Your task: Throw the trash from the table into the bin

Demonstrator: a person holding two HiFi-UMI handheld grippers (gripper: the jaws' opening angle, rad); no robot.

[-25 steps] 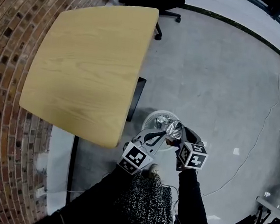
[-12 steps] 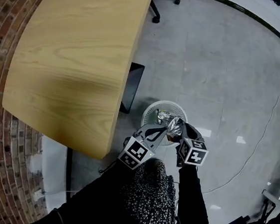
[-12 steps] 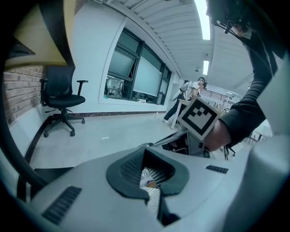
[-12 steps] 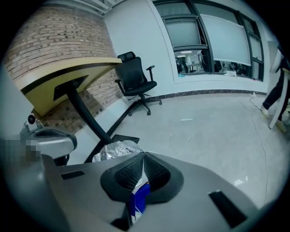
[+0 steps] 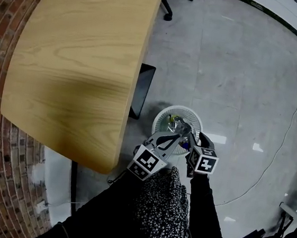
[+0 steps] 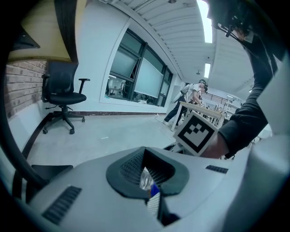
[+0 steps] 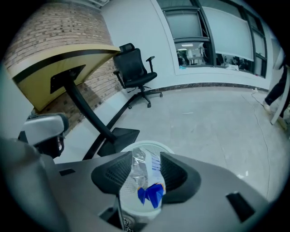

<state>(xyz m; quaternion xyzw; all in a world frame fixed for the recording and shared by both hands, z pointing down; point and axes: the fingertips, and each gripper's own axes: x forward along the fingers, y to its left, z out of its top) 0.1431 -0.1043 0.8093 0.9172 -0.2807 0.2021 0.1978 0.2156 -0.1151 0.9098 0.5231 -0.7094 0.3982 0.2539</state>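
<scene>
My right claw (image 7: 145,170) jaws just opening, half apart. Crinkled silver-and-blue foil wrapper (image 7: 147,192) loose between them, directly above white round bin (image 5: 166,114). My left claw (image 6: 147,174) pinched tight on wrapper edge. Drop waits on left letting go.

No legible text or markings

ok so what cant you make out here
- What's already in the bin: the wrapper covers most of its mouth in the right gripper view; too small in the head view.
- Print on the wrapper: crumpled and too small in every view.
- Far end of the table: cut off by the head view's top edge.
</scene>
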